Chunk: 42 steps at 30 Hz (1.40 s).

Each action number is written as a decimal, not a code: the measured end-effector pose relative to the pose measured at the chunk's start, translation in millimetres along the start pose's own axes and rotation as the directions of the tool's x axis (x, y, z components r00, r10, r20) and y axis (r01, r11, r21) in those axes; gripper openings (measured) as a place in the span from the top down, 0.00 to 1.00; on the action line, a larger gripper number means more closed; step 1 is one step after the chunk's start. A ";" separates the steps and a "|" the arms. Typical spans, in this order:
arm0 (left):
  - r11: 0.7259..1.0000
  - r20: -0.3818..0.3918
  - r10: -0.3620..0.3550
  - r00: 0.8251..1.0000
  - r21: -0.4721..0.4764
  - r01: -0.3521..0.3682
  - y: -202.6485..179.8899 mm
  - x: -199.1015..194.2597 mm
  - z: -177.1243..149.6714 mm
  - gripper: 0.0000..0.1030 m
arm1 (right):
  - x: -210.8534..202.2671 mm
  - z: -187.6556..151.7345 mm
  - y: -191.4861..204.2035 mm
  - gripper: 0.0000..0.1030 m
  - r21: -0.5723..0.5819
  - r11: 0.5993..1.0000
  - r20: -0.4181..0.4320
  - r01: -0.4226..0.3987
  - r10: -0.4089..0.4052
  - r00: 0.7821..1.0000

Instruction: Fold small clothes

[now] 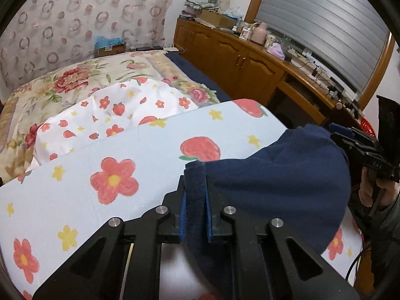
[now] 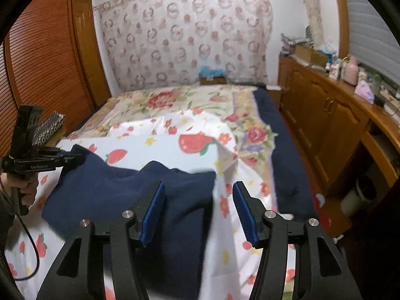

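A: In the left wrist view, your left gripper (image 1: 195,205) is clamped on a thick rolled edge of the navy garment (image 1: 275,187); the ribbed blue pads (image 1: 183,215) press it from both sides. The cloth looks like soft fleece, one piece, bunched into a rounded mound over the strawberry-and-flower sheet (image 1: 75,200).

B: And my other hand?

A: At the right edge of that view your right gripper (image 1: 355,140) sits against the garment's far corner; from there you cannot tell how its jaws stand. One wooden cabinet run (image 1: 237,60) with a cluttered top shows behind the bed.

B: The right wrist view?

A: There your right gripper (image 2: 198,210) is spread wide, holding nothing; its two blue fingers (image 2: 152,212) hover over the navy garment (image 2: 112,190), which lies crumpled on the printed sheet (image 2: 240,225) near the bed's front. Only this view shows the slatted wooden wardrobe (image 2: 45,57), and your left gripper (image 2: 70,157) from the side, pinching the garment's left corner.
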State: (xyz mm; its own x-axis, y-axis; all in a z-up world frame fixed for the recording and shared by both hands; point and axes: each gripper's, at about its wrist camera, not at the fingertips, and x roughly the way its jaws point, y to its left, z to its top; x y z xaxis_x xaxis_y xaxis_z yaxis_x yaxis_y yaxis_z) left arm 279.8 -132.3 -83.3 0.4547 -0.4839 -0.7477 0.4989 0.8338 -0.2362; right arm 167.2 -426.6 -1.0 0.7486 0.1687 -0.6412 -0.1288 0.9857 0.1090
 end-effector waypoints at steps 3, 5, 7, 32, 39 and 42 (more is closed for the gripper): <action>1.000 -0.006 0.017 1.000 -0.013 -0.017 5.2 2.0 -0.1 0.72 | 17.3 5.7 0.0 0.40 -0.002 1.000 -0.048 -0.009 0.009 0.999; 0.999 -0.007 0.038 0.999 -0.013 -0.038 9.2 1.9 -1.2 0.56 | 26.5 7.5 -0.9 0.37 -0.003 1.000 -0.083 -0.004 0.004 0.997; 0.999 -0.011 0.036 0.999 -0.014 -0.036 13.5 2.7 -2.8 0.54 | 28.8 11.2 -1.0 0.36 0.006 1.000 -0.101 -0.011 0.012 0.995; 0.994 0.025 -0.104 0.994 0.022 0.104 -3.7 -22.5 -9.3 0.89 | 24.5 8.3 -3.9 0.82 0.045 0.985 -0.078 -0.167 0.170 0.982; 0.989 0.177 -0.142 0.974 0.053 0.135 -20.0 -94.2 -11.9 0.89 | -31.9 17.3 16.7 0.83 -0.003 0.992 0.115 -0.128 0.127 0.985; 0.989 0.229 -0.147 0.962 0.058 0.137 -21.3 -118.8 -12.7 0.89 | -47.2 23.5 31.6 0.83 -0.039 0.994 0.163 -0.105 0.110 0.980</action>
State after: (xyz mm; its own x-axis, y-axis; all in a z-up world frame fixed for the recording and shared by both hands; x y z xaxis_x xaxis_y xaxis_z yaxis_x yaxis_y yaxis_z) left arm 205.9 -89.2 2.7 0.5331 -0.6489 -0.5428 0.5983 0.7428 -0.3003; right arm 143.1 -403.4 50.5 0.8260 0.2738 -0.4928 -0.2317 0.9618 0.1460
